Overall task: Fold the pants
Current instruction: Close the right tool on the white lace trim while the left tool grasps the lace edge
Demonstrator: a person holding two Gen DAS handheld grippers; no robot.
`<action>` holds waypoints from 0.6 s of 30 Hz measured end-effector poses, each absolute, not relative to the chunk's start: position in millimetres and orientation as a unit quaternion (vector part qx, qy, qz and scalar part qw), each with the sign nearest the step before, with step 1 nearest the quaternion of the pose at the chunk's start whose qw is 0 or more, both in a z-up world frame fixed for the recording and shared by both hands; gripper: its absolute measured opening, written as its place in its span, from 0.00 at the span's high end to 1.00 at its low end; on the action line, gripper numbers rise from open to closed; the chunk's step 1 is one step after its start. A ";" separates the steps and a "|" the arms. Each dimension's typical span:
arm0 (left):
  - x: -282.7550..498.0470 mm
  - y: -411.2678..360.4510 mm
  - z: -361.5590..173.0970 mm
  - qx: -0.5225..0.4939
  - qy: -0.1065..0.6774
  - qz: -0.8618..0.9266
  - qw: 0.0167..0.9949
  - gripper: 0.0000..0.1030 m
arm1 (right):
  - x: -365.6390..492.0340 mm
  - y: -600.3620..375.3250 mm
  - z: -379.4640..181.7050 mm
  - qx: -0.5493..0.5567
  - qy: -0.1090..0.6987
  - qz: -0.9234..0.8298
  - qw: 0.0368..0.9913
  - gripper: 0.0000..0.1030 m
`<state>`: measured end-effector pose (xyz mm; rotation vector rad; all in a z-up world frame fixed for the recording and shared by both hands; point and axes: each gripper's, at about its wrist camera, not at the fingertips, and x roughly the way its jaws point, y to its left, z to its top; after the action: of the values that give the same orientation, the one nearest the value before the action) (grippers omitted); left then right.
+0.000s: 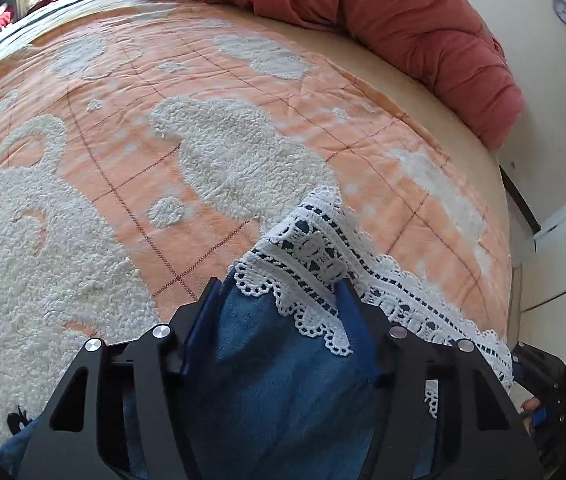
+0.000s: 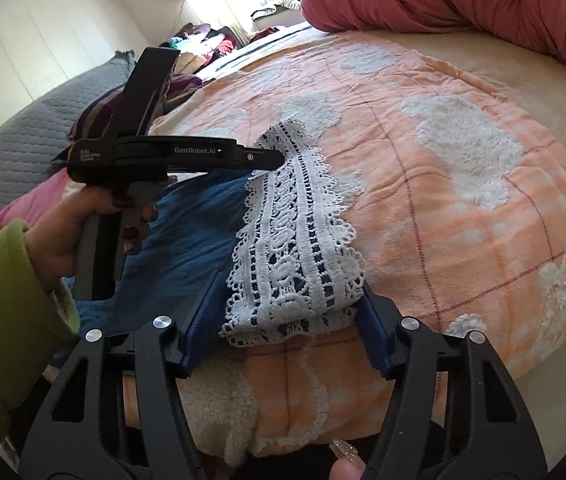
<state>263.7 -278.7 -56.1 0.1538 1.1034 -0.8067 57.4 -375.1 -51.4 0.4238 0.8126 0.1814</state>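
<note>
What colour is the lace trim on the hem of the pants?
White openwork lace trim on the blue fabric pants; it shows best in the right wrist view.

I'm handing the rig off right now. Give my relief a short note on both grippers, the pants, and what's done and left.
Left gripper: jaws straddle the far end of the lace hem.
Right gripper: jaws straddle the near end, touching its edges.
Blue pants lie bunched on the orange blanket.
Done: both hem ends reached; no fold visible.
Left: confirm both grips, then lift and fold.

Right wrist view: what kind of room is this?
Most likely a bedroom: a bed under an orange quilt, a bunched red duvet at its far end, and piled clothes near the window.
</note>
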 end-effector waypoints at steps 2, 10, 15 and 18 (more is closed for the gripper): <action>266.5 -275.6 -59.8 0.063 0.512 -0.375 0.771 0.39 | 61.5 -374.3 -53.1 0.210 0.393 0.088 0.891 0.42; 259.7 -273.6 -58.4 0.063 0.497 -0.370 0.783 0.62 | 67.6 -370.7 -56.4 0.205 0.391 0.099 0.892 0.80; 257.4 -254.7 -47.5 0.034 0.479 -0.374 0.793 0.82 | 64.0 -357.0 -43.6 0.201 0.365 0.145 0.897 0.81; 253.6 -241.8 -35.1 0.017 0.466 -0.382 0.798 0.84 | 60.4 -346.4 -33.0 0.185 0.352 0.156 0.904 0.81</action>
<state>253.6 -241.8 -35.1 0.0366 0.9995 -0.8208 60.4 -346.4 -33.0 0.3824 0.7266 0.3222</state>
